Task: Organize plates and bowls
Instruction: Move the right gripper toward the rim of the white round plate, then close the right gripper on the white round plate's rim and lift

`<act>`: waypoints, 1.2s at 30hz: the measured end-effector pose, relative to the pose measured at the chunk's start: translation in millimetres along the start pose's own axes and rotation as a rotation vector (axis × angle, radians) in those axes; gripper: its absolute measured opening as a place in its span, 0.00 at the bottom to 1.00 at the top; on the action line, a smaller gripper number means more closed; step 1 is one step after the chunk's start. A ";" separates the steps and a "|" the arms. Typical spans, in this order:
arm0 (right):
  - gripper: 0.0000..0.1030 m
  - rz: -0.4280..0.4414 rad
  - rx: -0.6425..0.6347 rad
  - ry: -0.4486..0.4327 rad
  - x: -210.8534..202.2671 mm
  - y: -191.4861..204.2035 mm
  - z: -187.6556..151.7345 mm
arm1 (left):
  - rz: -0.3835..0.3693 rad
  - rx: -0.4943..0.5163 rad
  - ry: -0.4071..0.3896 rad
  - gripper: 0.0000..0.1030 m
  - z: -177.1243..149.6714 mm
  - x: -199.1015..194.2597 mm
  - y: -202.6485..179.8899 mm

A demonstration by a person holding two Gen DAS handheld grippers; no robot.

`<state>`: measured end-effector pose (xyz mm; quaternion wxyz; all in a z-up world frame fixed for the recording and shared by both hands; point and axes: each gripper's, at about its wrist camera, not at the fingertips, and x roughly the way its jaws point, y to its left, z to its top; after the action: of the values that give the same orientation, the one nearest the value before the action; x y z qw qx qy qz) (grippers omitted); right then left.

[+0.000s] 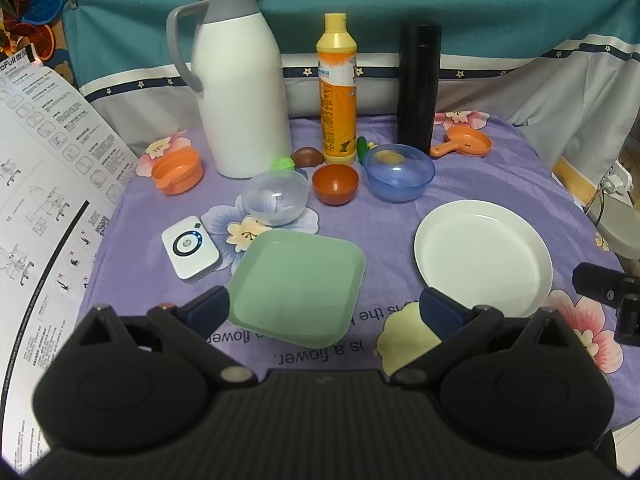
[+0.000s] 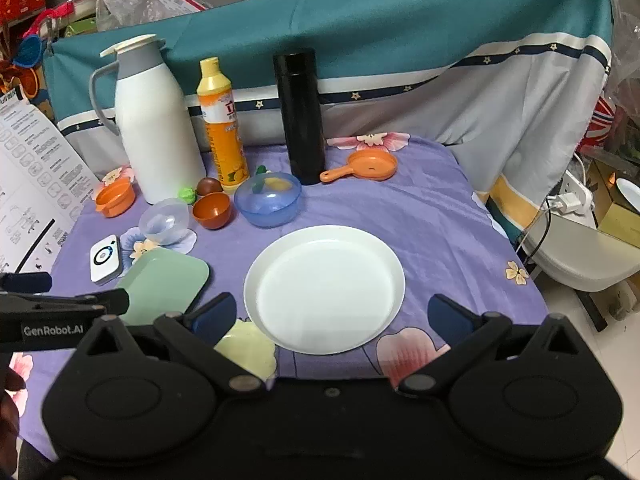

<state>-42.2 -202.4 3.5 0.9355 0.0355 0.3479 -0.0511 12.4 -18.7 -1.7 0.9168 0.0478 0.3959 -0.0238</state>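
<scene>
A green square plate [image 1: 298, 286] [image 2: 166, 285] lies on the purple cloth, its near edge between the fingers of my open left gripper [image 1: 324, 312]. A white round plate [image 1: 482, 256] [image 2: 325, 288] lies to its right, directly ahead of my open right gripper [image 2: 332, 316], which holds nothing. Behind them stand a clear bowl [image 1: 276, 198] [image 2: 165, 221], a brown-orange bowl [image 1: 335, 184] [image 2: 212, 211] and a blue bowl [image 1: 399, 172] [image 2: 267, 199] holding a yellowish piece. The left gripper's body [image 2: 60, 312] shows at the right wrist view's left edge.
At the back stand a white thermos jug [image 1: 240, 84], a yellow detergent bottle [image 1: 338, 92] and a black flask [image 1: 418, 88]. An orange cup [image 1: 178, 170], an orange toy pan [image 1: 466, 142], a small white device [image 1: 191, 247] and a pale yellow disc [image 1: 408, 342] also lie on the cloth.
</scene>
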 end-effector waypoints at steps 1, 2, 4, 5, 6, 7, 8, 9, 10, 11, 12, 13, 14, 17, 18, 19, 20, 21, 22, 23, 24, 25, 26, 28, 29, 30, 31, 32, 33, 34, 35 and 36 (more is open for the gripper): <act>1.00 -0.001 0.001 0.002 1.3 0.0 -0.1 | -0.001 0.001 0.001 1.00 0.2 1.0 -0.8; 1.00 -0.001 0.002 0.003 2.3 -0.3 -0.2 | -0.001 0.003 0.001 1.00 0.4 1.9 -1.5; 1.00 -0.003 0.004 0.004 3.7 -0.7 -0.6 | -0.004 0.006 0.001 1.00 0.7 3.8 -2.5; 1.00 -0.004 0.004 0.005 4.6 -0.8 -0.8 | -0.007 0.009 0.001 1.00 0.6 4.7 -2.8; 1.00 -0.005 0.003 0.006 5.4 -0.5 -0.9 | -0.008 0.011 0.001 1.00 0.8 5.5 -3.7; 1.00 -0.005 0.004 0.007 6.2 -0.5 -0.9 | -0.009 0.013 0.001 1.00 1.2 6.7 -4.7; 1.00 -0.006 0.004 0.007 6.9 -1.0 -0.9 | -0.010 0.014 0.002 1.00 1.3 7.4 -5.5; 1.00 -0.007 0.006 0.008 7.8 -0.6 -1.0 | -0.011 0.016 0.002 1.00 1.5 8.5 -6.3; 1.00 -0.006 0.007 0.008 8.6 -0.9 -0.9 | -0.011 0.017 0.003 1.00 2.5 10.1 -6.9; 1.00 -0.006 0.009 0.009 9.6 -1.3 -0.5 | -0.012 0.018 0.004 1.00 2.6 11.3 -7.3; 1.00 -0.006 0.011 0.009 9.8 -1.6 -0.8 | -0.014 0.019 0.005 1.00 2.7 12.8 -7.8; 1.00 -0.006 0.013 0.010 11.0 -2.1 -0.7 | -0.015 0.019 0.006 1.00 2.9 14.0 -8.3; 1.00 -0.006 0.014 0.012 12.3 -2.6 -0.7 | -0.016 0.019 0.008 1.00 3.1 15.3 -8.8; 1.00 0.000 0.015 0.016 18.6 -6.1 -0.7 | -0.025 0.022 0.008 1.00 3.7 21.5 -10.3; 1.00 0.004 0.012 0.021 21.7 -8.3 -1.0 | -0.028 0.023 0.008 1.00 4.1 24.6 -10.8; 1.00 0.007 0.013 0.031 25.7 -10.7 -0.9 | -0.030 0.024 0.010 1.00 4.9 27.9 -11.5; 1.00 0.004 0.019 0.042 29.4 -14.0 -0.8 | -0.033 0.025 0.014 1.00 6.0 31.5 -12.2; 1.00 -0.001 0.028 0.054 34.0 -17.5 -0.7 | -0.039 0.026 0.018 1.00 6.8 35.8 -13.0; 1.00 -0.002 0.037 0.061 37.9 -20.6 -0.3 | -0.044 0.028 0.022 1.00 8.0 40.0 -14.3; 1.00 -0.003 0.047 0.067 42.5 -24.5 0.4 | -0.052 0.031 0.026 1.00 9.3 44.8 -16.1; 1.00 -0.006 0.055 0.076 48.1 -28.6 1.7 | -0.061 0.038 0.031 1.00 10.9 50.2 -18.8; 1.00 -0.006 0.062 0.084 54.7 -32.8 3.5 | -0.069 0.045 0.035 1.00 12.5 55.4 -22.1; 1.00 -0.005 0.070 0.088 61.3 -36.9 5.1 | -0.077 0.054 0.038 1.00 14.7 61.6 -25.7; 1.00 -0.004 0.092 0.094 75.2 -47.4 7.8 | -0.099 0.065 0.048 1.00 18.4 74.3 -33.9; 1.00 -0.008 0.111 0.107 84.0 -52.6 9.8 | -0.113 0.072 0.054 1.00 19.8 81.1 -38.6; 1.00 -0.012 0.134 0.122 92.2 -58.5 11.2 | -0.127 0.082 0.059 1.00 21.2 87.8 -43.7; 1.00 -0.013 0.167 0.138 101.6 -65.3 12.3 | -0.138 0.092 0.062 1.00 21.8 93.6 -48.8; 1.00 -0.007 0.199 0.152 110.1 -72.0 12.7 | -0.145 0.105 0.065 1.00 22.6 99.8 -54.1; 0.98 0.004 0.229 0.163 117.8 -78.5 12.5 | -0.153 0.119 0.066 1.00 23.3 105.8 -59.2; 0.92 0.020 0.248 0.173 125.6 -83.9 12.6 | -0.162 0.129 0.067 1.00 24.7 112.1 -64.1; 0.90 0.034 0.259 0.182 131.9 -88.3 13.0 | -0.165 0.136 0.071 0.98 25.5 118.6 -67.7; 0.87 0.036 0.267 0.191 139.3 -91.1 12.8 | -0.165 0.139 0.079 0.96 26.6 124.4 -70.9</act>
<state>60.0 -304.0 -80.8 0.8858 0.1707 0.4246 -0.0765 111.2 -92.8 -79.0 0.8899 0.0795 0.4316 -0.1248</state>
